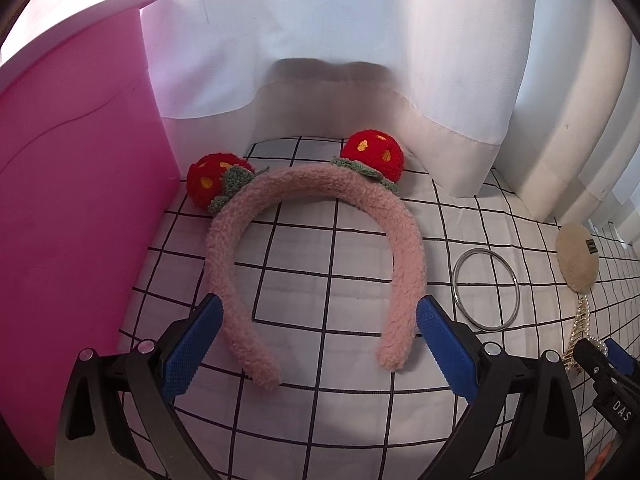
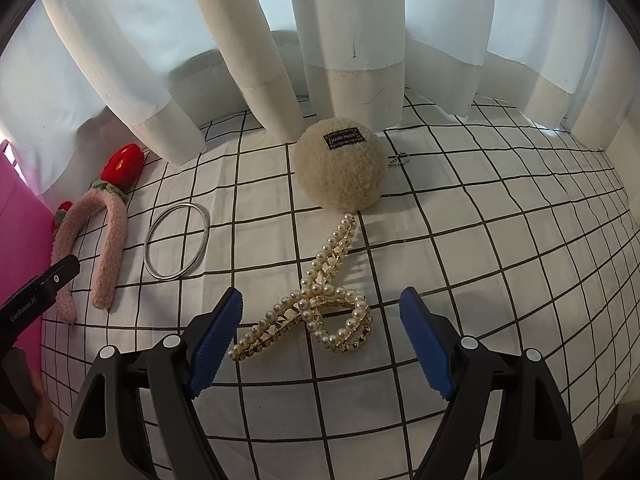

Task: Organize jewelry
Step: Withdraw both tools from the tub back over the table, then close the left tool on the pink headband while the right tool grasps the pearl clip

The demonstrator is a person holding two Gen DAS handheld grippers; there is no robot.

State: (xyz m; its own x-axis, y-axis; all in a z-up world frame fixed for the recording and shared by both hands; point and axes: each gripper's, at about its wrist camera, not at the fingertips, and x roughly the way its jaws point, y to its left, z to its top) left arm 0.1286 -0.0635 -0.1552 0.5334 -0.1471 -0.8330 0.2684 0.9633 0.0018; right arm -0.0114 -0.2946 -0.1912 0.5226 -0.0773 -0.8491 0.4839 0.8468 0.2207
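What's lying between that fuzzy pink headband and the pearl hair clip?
A silver bangle lies flat on the checked cloth between the pink headband and the pearl hair clip; the right wrist view shows it best.

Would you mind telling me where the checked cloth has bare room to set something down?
The widest bare stretch lies right of the pearl hair clip and fluffy pompom, out to the curtain. It is crowded on the left, where bangle, pink headband and pink box sit close together.
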